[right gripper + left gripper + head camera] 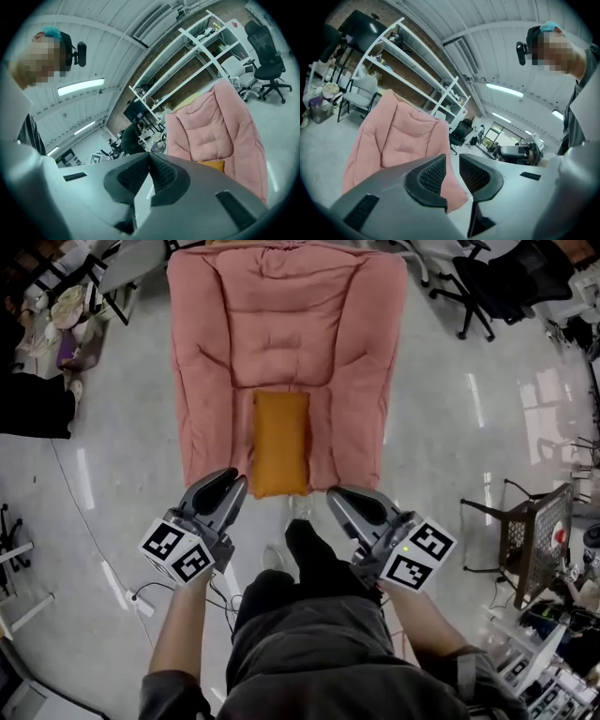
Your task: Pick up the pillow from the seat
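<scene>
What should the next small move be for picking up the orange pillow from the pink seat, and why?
Probably ease both forward and open the jaws wider. The left hand-held gripper, jaws barely apart, and the right hand-held gripper, jaws together, are both empty. They flank the near end of the pillow, which lies untouched on the seat.

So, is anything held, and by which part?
Nothing held: left gripper jaws slightly apart, empty; right gripper shut on nothing. The pillow lies untouched on the seat.
</scene>
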`<action>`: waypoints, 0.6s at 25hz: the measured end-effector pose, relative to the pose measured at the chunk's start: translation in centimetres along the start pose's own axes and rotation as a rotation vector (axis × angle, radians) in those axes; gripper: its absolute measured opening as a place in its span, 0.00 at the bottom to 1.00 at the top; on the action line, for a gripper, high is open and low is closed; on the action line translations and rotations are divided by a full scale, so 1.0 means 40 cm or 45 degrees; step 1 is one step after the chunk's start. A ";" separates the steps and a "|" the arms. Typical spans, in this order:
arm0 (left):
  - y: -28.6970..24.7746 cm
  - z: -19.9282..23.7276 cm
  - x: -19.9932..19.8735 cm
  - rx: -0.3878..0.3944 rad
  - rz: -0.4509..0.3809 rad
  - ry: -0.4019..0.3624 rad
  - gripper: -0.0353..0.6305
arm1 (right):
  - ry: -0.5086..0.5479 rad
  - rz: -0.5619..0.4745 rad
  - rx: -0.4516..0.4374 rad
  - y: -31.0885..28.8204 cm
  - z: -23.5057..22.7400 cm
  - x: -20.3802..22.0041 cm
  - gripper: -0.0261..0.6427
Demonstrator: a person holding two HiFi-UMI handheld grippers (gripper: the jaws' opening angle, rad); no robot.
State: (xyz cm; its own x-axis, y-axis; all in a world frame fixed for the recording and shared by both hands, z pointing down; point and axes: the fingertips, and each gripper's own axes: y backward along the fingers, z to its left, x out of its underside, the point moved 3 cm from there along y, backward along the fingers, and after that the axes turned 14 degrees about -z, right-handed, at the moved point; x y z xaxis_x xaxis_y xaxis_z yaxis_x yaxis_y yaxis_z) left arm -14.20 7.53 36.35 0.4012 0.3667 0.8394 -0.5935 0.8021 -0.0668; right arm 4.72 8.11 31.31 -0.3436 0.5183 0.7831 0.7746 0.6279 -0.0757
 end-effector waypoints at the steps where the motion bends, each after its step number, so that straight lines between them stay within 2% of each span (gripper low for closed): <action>1: -0.028 0.032 0.020 -0.012 0.020 0.008 0.18 | -0.012 0.012 -0.003 -0.017 -0.032 0.000 0.06; 9: -0.201 0.283 0.199 -0.116 0.164 0.095 0.30 | -0.084 0.111 0.004 -0.110 -0.257 0.029 0.06; 12: -0.256 0.379 0.283 -0.151 0.217 0.106 0.36 | -0.099 0.143 0.009 -0.128 -0.328 0.054 0.06; 15: -0.296 0.477 0.389 -0.188 0.280 0.169 0.45 | -0.124 0.177 0.027 -0.138 -0.386 0.091 0.06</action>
State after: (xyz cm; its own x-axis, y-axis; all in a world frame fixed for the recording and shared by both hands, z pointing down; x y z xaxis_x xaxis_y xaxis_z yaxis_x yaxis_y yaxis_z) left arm -14.26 -5.25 60.50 0.3678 0.5899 0.7188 -0.5721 0.7530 -0.3252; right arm 7.40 -2.43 44.13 -0.2848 0.6540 0.7008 0.8071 0.5580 -0.1927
